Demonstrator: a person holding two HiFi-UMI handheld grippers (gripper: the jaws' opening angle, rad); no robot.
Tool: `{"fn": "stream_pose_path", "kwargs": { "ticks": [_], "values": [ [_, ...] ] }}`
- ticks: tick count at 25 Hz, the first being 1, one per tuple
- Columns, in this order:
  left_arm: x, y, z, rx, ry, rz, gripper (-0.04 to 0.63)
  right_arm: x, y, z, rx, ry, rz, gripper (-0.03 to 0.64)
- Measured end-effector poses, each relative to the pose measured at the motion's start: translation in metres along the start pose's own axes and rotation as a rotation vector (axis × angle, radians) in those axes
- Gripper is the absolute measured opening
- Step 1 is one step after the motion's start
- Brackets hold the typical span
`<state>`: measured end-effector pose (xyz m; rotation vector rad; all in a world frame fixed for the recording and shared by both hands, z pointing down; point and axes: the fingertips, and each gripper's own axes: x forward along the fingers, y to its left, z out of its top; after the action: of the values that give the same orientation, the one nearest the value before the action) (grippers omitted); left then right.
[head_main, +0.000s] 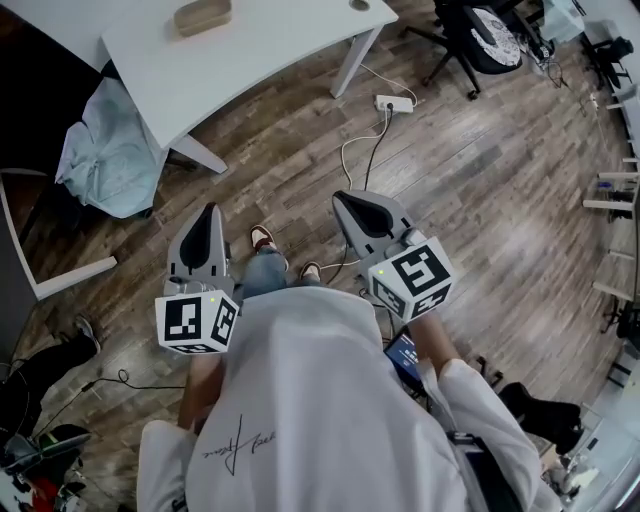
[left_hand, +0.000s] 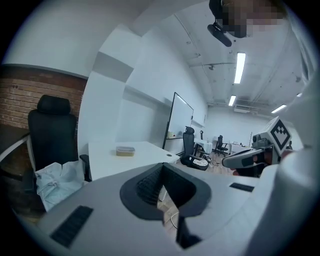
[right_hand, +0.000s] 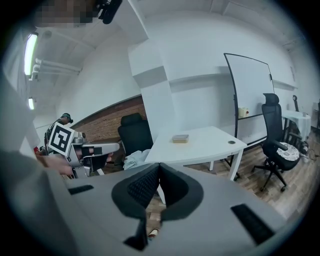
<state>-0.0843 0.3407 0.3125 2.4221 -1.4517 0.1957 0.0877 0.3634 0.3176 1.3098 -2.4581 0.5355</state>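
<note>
While a person (head_main: 310, 400) in a white shirt stands on a plank floor (head_main: 480, 170), both hand-held grippers point forward and carry nothing. A white table (head_main: 260, 50) fills the head view's 11 o'clock, well apart from either gripper. Beyond it, at 1 o'clock in the right gripper view, stands a whiteboard (right_hand: 247, 85). A black chair (left_hand: 52, 135) sits before a brick wall (left_hand: 20, 95) at 9 o'clock in the left gripper view, with a pale blue cloth (head_main: 105, 150) heaped just beside it, near the table's leg. A second office chair (head_main: 480, 35) stands at 1 o'clock in the head view. The left gripper (head_main: 207, 210), at 10 o'clock of the person's shoes (head_main: 262, 238), is clenched: in its own view the dark pads (left_hand: 147, 185) meet at the tips, and only floor shows through the gap below them. The right gripper (head_main: 343, 197), at 2 o'clock of the shoes, is clenched likewise, tips together, nothing grasped. A white power strip (head_main: 395, 102) lies on the floor at 1 o'clock from the right gripper, its cable (head_main: 355, 145) trailing back toward the person. A small tan box (head_main: 203, 15) lies flat on the table near its far edge, at 12 o'clock from the left gripper.
</note>
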Motion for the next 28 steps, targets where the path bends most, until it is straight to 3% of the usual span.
{"fn": "stream_pose_path", "kwargs": {
  "ticks": [14,28],
  "values": [
    [0.031,0.079,0.035,-0.005,-0.046,0.004,0.005,0.081,0.001,0.059,-0.056,-0.003,0.011,0.011],
    [0.044,0.125,0.044,-0.029,-0.062,0.021,0.005,0.130,0.011,0.076,-0.079,0.007,0.022,0.011]
  ]
}}
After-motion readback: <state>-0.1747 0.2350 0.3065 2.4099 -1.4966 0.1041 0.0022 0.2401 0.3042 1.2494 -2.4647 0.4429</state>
